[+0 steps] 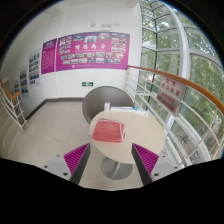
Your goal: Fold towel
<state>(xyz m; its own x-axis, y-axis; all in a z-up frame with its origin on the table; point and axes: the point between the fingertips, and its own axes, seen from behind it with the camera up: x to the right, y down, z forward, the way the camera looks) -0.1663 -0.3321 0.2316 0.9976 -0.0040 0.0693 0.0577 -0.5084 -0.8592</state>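
- Where it lies on the round white counter (133, 128), the towel (108, 130) is a small folded red-pink block with a paler patch on top
- It sits just beyond the tongs (108, 157), in line with the gap between them, untouched
- The tongs stand apart, nothing held; magenta pads (76, 156) face inward
- A dark chair (103, 100) stands behind the counter
- Pale floor, a white wall with pink posters (92, 48), tall windows (180, 60) and a wooden handrail at the side
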